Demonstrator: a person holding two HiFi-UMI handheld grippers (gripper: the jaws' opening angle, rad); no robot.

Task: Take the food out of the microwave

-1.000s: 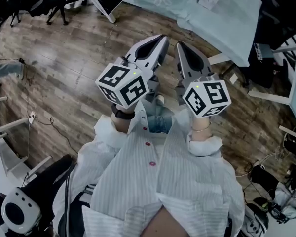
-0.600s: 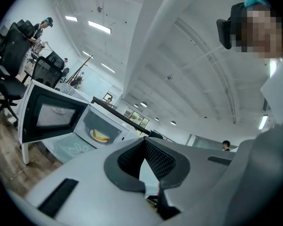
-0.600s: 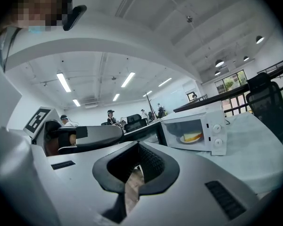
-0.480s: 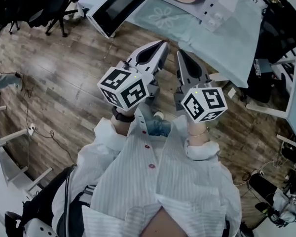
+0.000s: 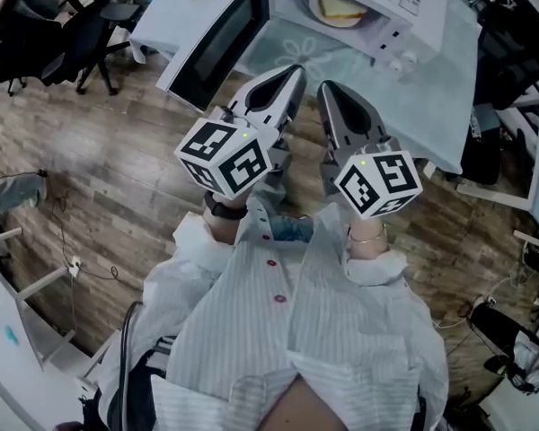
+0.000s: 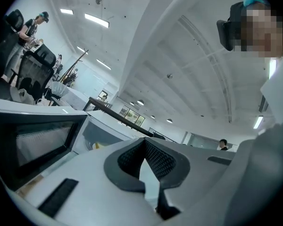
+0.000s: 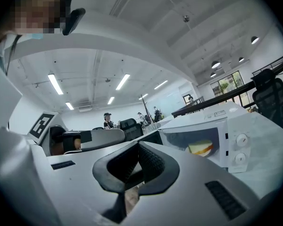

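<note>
Wooden planks of the floor (image 5: 99, 151) are filling the left side of the head view. The person in a striped shirt (image 5: 287, 330) is holding both tools out toward the top of the frame. The left gripper (image 5: 290, 72) and the right gripper (image 5: 328, 88) are sitting side by side, each with its jaws pressed together on nothing. Their tips are reaching just over the edge of a pale cloth (image 5: 310, 43) printed with a flower outline. At the upper edge the white microwave (image 5: 431, 25) is standing with its door (image 5: 207, 48) swung wide toward the upper left. The food (image 5: 339, 7), a pale bread-like slice, is lying inside the cavity. Small labels (image 5: 404, 0) on the microwave's top are carrying print too small to read.

In the left gripper view, the left gripper (image 6: 144, 147) is showing its ribbed pads meeting, with nothing between them. The door (image 6: 33, 142) and its dark window are filling the lower left.

In the right gripper view, the right gripper (image 7: 137, 147) is likewise closed and empty. Right of centre, the microwave (image 7: 226, 126) is showing the food (image 7: 201, 148) in its cavity, beside two round knobs (image 7: 242, 139). A label strip (image 7: 220, 113) on top is staying illegible.
</note>
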